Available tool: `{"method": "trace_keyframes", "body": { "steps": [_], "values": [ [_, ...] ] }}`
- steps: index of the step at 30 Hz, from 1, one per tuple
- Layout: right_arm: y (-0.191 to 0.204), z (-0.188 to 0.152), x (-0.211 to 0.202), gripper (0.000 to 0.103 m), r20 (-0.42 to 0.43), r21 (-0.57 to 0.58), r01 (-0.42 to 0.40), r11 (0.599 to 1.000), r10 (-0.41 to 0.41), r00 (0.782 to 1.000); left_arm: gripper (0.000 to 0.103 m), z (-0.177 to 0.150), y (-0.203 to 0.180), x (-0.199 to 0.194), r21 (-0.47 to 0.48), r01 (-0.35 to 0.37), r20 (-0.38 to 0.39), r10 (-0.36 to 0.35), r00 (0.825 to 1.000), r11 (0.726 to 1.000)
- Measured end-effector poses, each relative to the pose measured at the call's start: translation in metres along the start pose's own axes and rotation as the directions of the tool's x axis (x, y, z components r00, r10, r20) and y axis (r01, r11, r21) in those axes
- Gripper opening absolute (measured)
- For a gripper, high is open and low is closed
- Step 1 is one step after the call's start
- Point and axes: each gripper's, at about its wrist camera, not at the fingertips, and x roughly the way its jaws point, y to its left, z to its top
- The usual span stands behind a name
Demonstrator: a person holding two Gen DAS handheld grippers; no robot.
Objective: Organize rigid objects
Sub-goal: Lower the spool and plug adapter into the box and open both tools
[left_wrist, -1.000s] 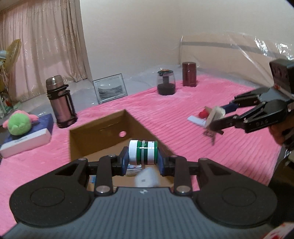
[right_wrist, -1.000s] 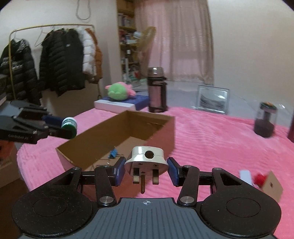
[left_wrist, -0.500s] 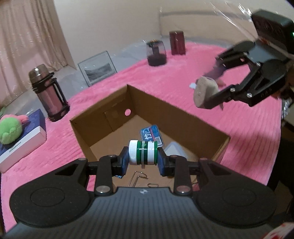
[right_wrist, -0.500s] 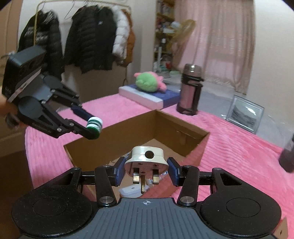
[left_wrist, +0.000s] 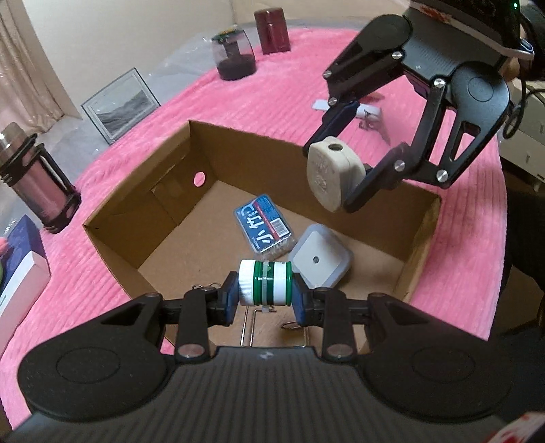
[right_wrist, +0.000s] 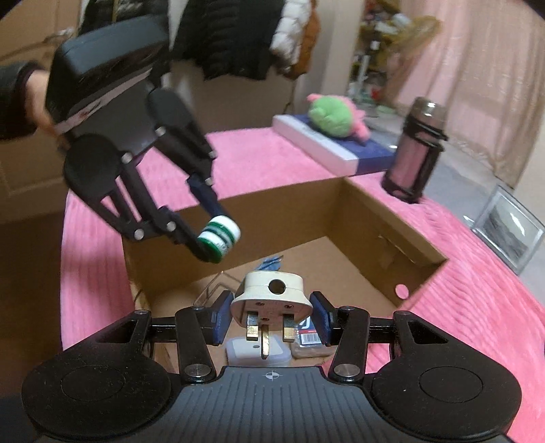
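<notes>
My left gripper [left_wrist: 265,289] is shut on a green-and-white bottle [left_wrist: 265,283] and holds it above the open cardboard box [left_wrist: 143,204]. My right gripper [right_wrist: 269,317] is shut on a cream three-pin plug [right_wrist: 269,296] and also hangs over the box [right_wrist: 391,218]. In the left wrist view the plug [left_wrist: 328,177] hangs over the box's far right side. In the right wrist view the bottle [right_wrist: 218,238] is over the box's left side. A blue card pack [left_wrist: 264,228], a white square case [left_wrist: 320,260] and wire clips [left_wrist: 252,323] lie inside the box.
The box sits on a pink blanket [left_wrist: 272,98]. A steel flask [left_wrist: 34,184], a picture frame [left_wrist: 119,105], a dark jar [left_wrist: 235,56] and a maroon canister [left_wrist: 274,30] stand beyond it. A green plush [right_wrist: 333,114] lies on a flat blue-and-white box [right_wrist: 333,146]. Small items [left_wrist: 368,112] lie on the blanket behind the right gripper.
Both grippers have moved in over the box and tilted down toward its inside, each still holding its object. The plug and the bottle are now closer together.
</notes>
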Motion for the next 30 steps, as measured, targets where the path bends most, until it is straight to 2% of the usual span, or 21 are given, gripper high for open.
{"method": "trace_keyframes", "body": {
  "steps": [8,14,21,30],
  "values": [
    [-0.006,0.001,0.031,0.046,-0.081,-0.129,-0.094,0.987,0.084,0.993,0.027,0.002,0.007,0.019,0.083,0.099,-0.036,-0.097,0.995,0.992],
    [-0.003,0.0,0.048,0.046,-0.149,-0.245,-0.2,0.949,0.167,0.975,0.027,0.0,0.008,0.033,0.156,0.192,-0.07,-0.183,0.981,0.969],
    [-0.003,0.003,0.074,0.046,-0.252,-0.343,-0.332,0.878,0.254,0.934,0.027,-0.002,0.01,0.047,0.243,0.277,-0.133,-0.251,0.959,0.929],
    [0.008,-0.002,0.103,0.046,-0.395,-0.441,-0.453,0.774,0.286,0.873,0.027,0.003,0.006,0.069,0.317,0.389,-0.226,-0.33,0.917,0.865]
  ]
}}
